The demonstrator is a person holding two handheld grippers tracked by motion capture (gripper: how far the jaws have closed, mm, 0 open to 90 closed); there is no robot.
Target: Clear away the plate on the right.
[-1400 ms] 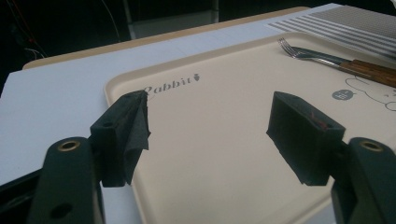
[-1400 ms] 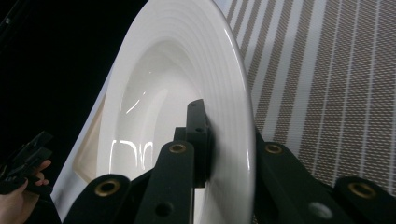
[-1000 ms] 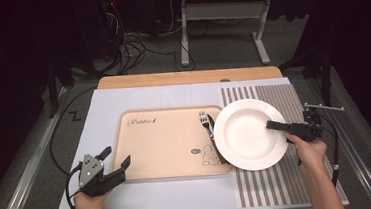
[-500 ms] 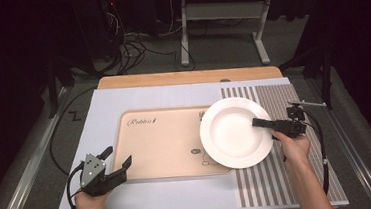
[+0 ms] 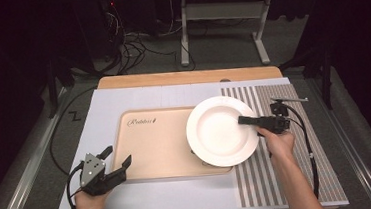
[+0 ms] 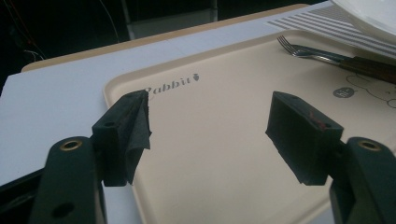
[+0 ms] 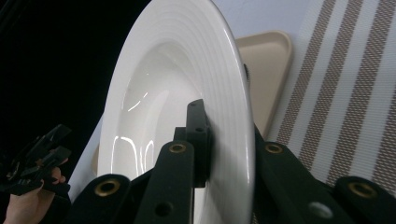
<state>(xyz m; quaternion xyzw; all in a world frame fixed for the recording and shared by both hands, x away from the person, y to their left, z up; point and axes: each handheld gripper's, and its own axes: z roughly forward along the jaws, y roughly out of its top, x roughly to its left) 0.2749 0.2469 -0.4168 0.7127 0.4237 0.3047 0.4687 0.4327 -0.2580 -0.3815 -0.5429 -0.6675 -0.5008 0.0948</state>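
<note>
Right gripper clamped on rim of white plate, held over tray edge. Left gripper wide open, empty. Risks: 1-edge pinch slipping; plate landing on fork beneath, rocking.

Your plate hangs over the right end of the tray and the striped mat beside it — a fork lies on the tray under its rim — with your left gripper at the tray's near-left corner.
</note>
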